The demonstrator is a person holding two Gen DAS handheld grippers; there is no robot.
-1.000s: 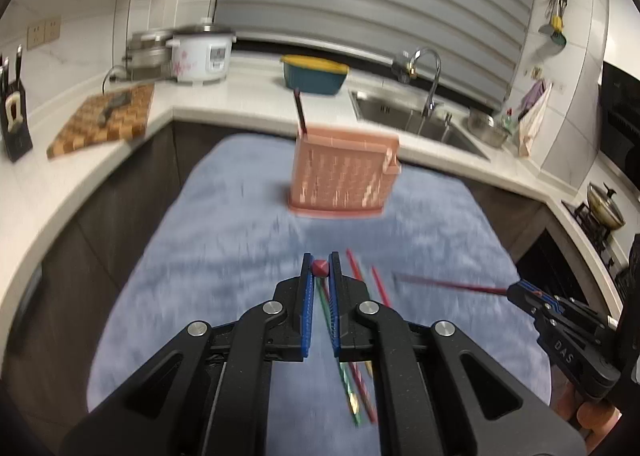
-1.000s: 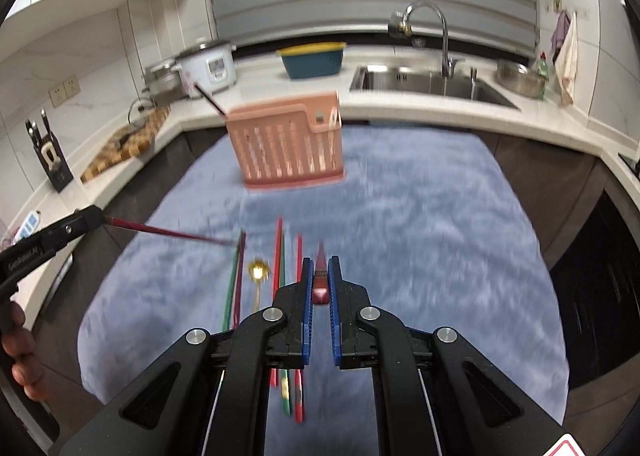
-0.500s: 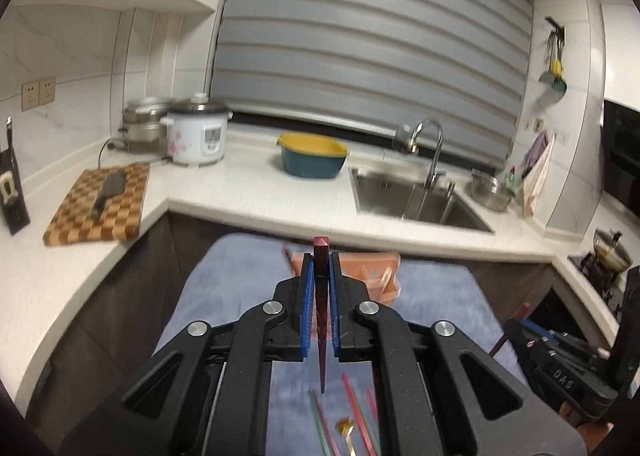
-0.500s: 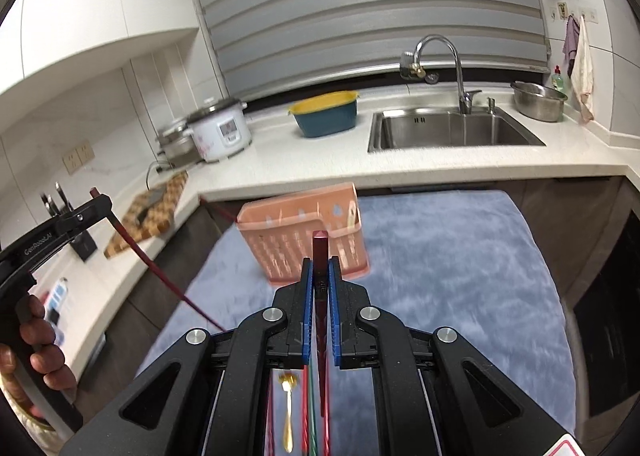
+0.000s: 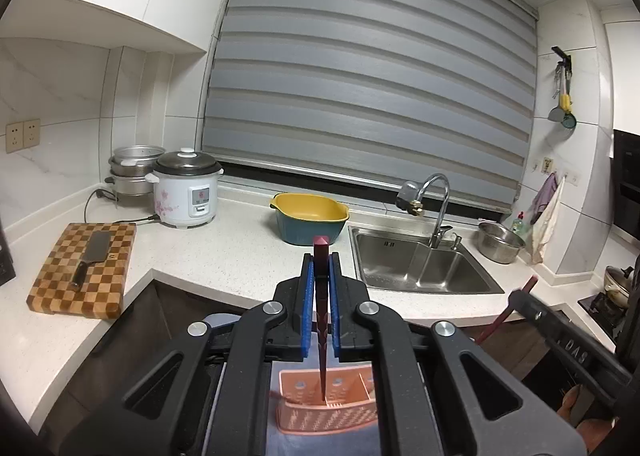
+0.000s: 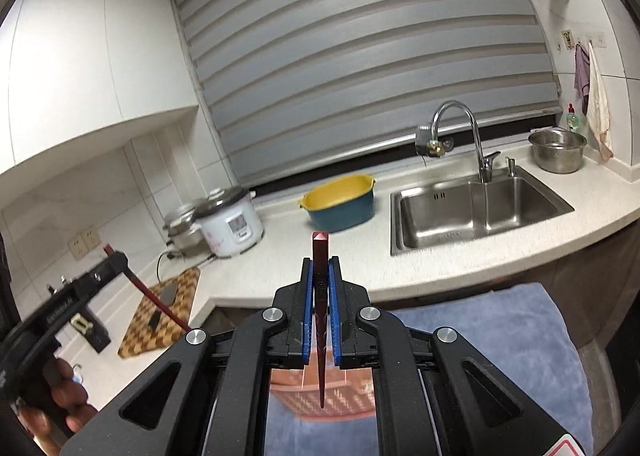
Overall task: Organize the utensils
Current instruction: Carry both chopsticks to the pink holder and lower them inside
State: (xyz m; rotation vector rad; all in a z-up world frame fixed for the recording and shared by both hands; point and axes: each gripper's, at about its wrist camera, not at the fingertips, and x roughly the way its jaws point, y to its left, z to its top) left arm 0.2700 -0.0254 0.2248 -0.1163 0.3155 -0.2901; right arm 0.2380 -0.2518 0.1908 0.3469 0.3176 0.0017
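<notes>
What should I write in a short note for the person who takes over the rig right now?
Left tongs: shut on a dark red chopstick, held upright, tip over the pink utensil basket.
Right tongs: shut on a second dark red chopstick, also upright, tip above the same basket.
The basket stands on the blue mat; at least one utensil already leans inside it, seen in the left wrist view.
Done: both chopsticks are picked up and brought over the basket.
Left: lower both into a compartment and release. No other loose utensils are in view now; check the mat.
</notes>
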